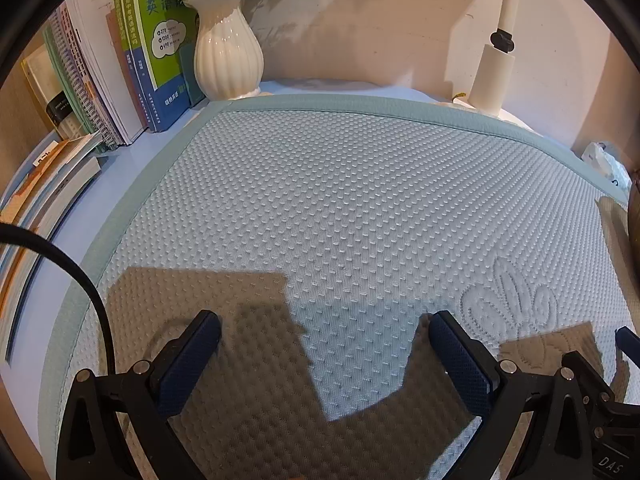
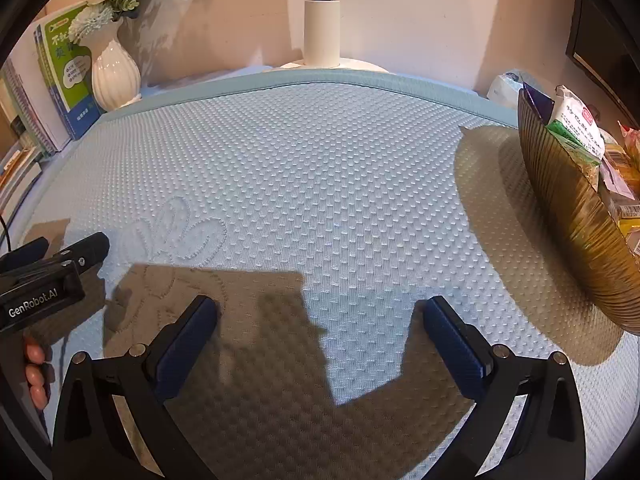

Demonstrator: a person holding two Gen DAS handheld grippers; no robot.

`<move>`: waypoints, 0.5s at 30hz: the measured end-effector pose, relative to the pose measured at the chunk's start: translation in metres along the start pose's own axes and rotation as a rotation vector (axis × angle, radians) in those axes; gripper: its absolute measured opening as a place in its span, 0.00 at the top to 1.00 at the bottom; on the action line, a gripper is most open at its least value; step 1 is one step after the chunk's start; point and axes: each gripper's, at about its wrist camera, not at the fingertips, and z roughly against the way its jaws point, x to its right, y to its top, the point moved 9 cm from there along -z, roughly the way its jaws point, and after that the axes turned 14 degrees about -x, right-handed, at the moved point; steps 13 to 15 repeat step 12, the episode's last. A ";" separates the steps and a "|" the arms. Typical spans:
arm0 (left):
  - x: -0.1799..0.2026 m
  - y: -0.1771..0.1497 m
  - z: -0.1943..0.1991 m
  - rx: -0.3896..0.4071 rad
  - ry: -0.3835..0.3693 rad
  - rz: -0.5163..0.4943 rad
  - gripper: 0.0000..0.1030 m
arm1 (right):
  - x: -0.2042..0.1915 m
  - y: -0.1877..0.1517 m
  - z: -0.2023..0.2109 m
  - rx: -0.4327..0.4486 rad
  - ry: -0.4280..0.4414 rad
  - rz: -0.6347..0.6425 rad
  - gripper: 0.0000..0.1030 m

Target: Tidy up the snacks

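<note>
**Two empty grippers above a quilted mat; snacks gathered in a ribbed bowl at right**

Both wrist views look down on a pale blue mat [image 2: 320, 184] with a raised dot weave, a smooth teal border and one stitched floral motif [image 2: 180, 236]; it lies on the table. The left gripper [image 1: 324, 336] carries two dark blue, finely textured fingers [image 1: 192, 364] on black frames, spread wide apart with nothing between them and only the mat below. The right gripper [image 2: 320, 320] shows the same pair of blue fingers [image 2: 452, 344], likewise set wide apart and holding nothing. In the right wrist view the left gripper appears at the left edge, with the fingertips of a person's hand [image 2: 35, 372] beneath it.

The snacks [image 2: 580, 132], several crinkled packets, one white and green with red print, stand piled inside one bronze, vertically ribbed bowl [image 2: 568, 216] resting on the mat's right side, well apart from both grippers. Their exact number cannot be told.

Behind the mat stand one white fluted ceramic vase [image 1: 228, 52] of pale artificial flowers, a row of upright books [image 1: 132, 48] with one green-covered volume foremost, and one white cylindrical lamp post [image 2: 322, 28] with a black knob on a round base.
</note>
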 end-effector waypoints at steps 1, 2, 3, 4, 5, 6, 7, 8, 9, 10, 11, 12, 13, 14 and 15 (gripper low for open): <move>0.000 0.000 0.000 0.000 0.000 0.000 0.00 | 0.000 0.000 0.000 0.000 0.000 0.000 0.00; 0.000 0.000 0.000 0.000 0.000 0.000 0.00 | 0.000 0.000 0.000 0.000 0.000 0.000 0.00; 0.000 0.000 0.000 0.000 -0.001 0.000 0.00 | 0.000 0.000 0.000 0.000 0.000 0.000 0.00; 0.000 0.000 0.000 0.000 -0.001 0.001 0.00 | 0.000 0.000 0.000 0.000 0.000 0.000 0.00; 0.000 0.000 0.000 0.000 -0.001 0.001 0.00 | 0.000 0.000 0.000 0.000 0.000 0.000 0.00; 0.000 0.000 0.000 0.000 -0.002 0.002 0.00 | 0.000 0.000 0.000 0.000 0.000 0.000 0.00; 0.000 0.000 0.000 0.000 -0.004 0.003 0.00 | 0.000 0.000 0.000 0.000 0.000 0.000 0.00; 0.000 0.000 0.000 0.001 -0.005 0.003 0.00 | 0.000 0.000 0.000 0.000 0.000 0.000 0.00; 0.000 0.000 0.000 0.002 -0.005 0.003 0.00 | 0.000 0.000 0.000 0.000 0.000 0.000 0.00; 0.000 -0.001 0.000 0.002 -0.007 0.005 0.00 | 0.000 0.001 0.000 0.000 0.000 0.000 0.00; 0.000 -0.001 0.000 0.002 -0.005 0.004 0.00 | 0.000 0.001 0.001 0.000 0.000 0.000 0.00; 0.001 -0.001 0.000 0.002 -0.002 0.004 0.00 | 0.000 0.000 0.000 0.000 0.000 0.000 0.00; 0.001 -0.001 0.000 0.002 -0.002 0.004 0.00 | 0.000 0.000 0.000 0.000 0.000 0.000 0.00; 0.001 -0.001 0.000 0.002 -0.002 0.004 0.00 | 0.000 0.000 0.000 0.000 0.000 0.000 0.00; 0.001 -0.001 0.000 0.002 -0.002 0.004 0.00 | 0.000 0.000 0.000 0.000 0.000 0.000 0.00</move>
